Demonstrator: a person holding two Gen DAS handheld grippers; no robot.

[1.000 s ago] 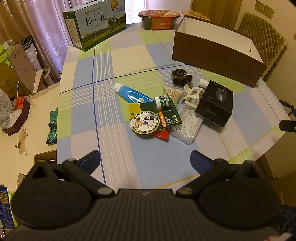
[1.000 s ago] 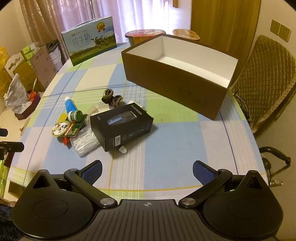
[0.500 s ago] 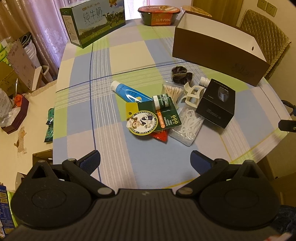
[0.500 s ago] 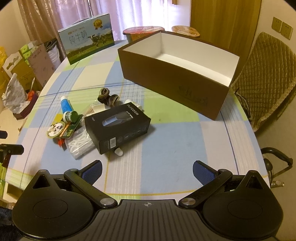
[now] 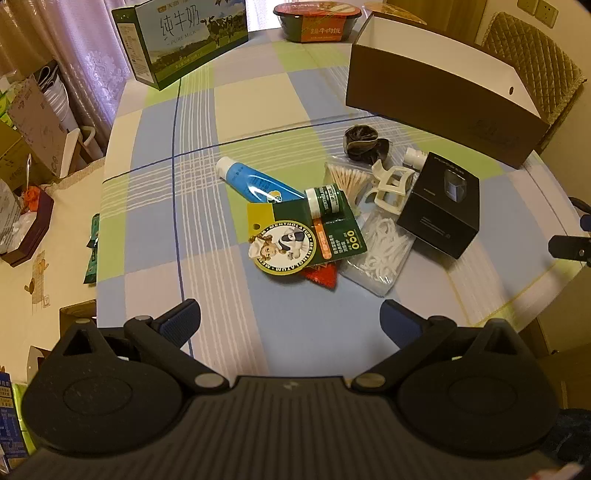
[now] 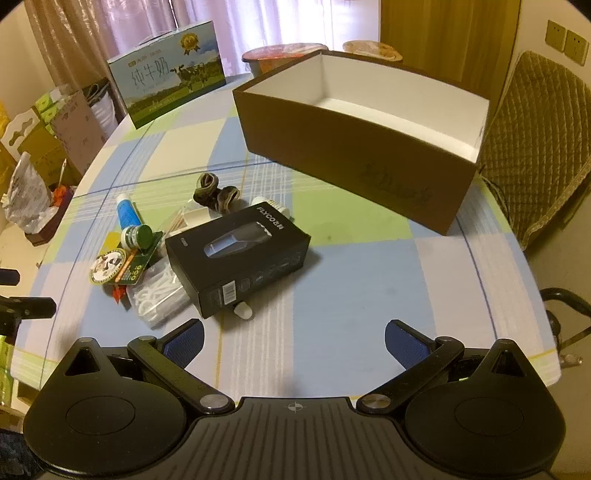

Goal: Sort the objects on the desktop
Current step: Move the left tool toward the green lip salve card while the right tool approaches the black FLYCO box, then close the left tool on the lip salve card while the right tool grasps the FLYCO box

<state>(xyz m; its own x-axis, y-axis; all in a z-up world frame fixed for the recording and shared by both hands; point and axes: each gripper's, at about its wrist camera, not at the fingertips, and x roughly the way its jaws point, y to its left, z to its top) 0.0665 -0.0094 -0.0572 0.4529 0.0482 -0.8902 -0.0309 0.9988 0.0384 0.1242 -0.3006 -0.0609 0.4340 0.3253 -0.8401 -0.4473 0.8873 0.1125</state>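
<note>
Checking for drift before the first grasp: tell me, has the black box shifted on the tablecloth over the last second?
No. The black box lies on the same green-and-blue checks beside the bag of floss picks; only the camera's framing changed.

Home: curtains [image 6: 110,22], dining table [image 6: 369,295]

At your twelve o'clock, past the checked tablecloth [image 5: 192,236], a green milk carton [image 5: 184,37] stands at eleven and an instant meal bowl [image 5: 317,18] at one. A quilted chair [image 6: 543,147] sits at two; stacked cardboard boxes [image 6: 55,136] at ten.
</note>
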